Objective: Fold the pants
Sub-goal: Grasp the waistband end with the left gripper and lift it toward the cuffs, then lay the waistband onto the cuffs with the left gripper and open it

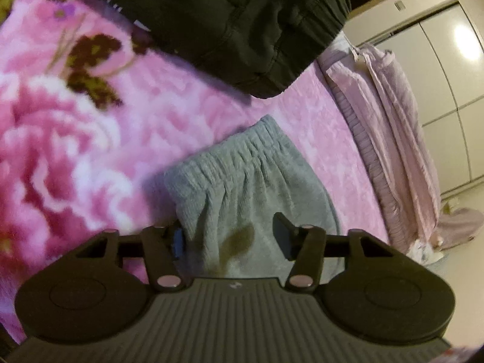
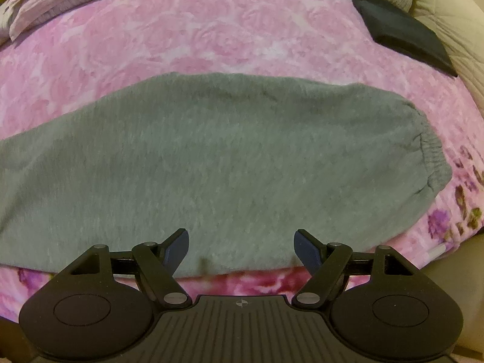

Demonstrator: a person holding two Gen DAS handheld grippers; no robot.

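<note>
Lying flat on the pink floral blanket [image 2: 211, 30], the grey sweatpants [image 2: 211, 163] span nearly the full width of the right wrist view, with an elastic cuff [image 2: 432, 157] at the right end. The right gripper [image 2: 242, 246] hovers over the near edge of the fabric, fingers spread wide with nothing between them. In the left wrist view, the left gripper [image 1: 231, 236] is likewise spread apart over the gathered waistband [image 1: 230, 157] end of the sweatpants [image 1: 251, 196]; whether its fingers touch the cloth cannot be determined. A dark stain [image 1: 237, 242] marks the grey fabric between the fingers. A folded black garment [image 1: 230, 24] lies beyond the waistband, apart from it. A lilac sheet [image 1: 390, 121] hangs off the bed edge.
</note>
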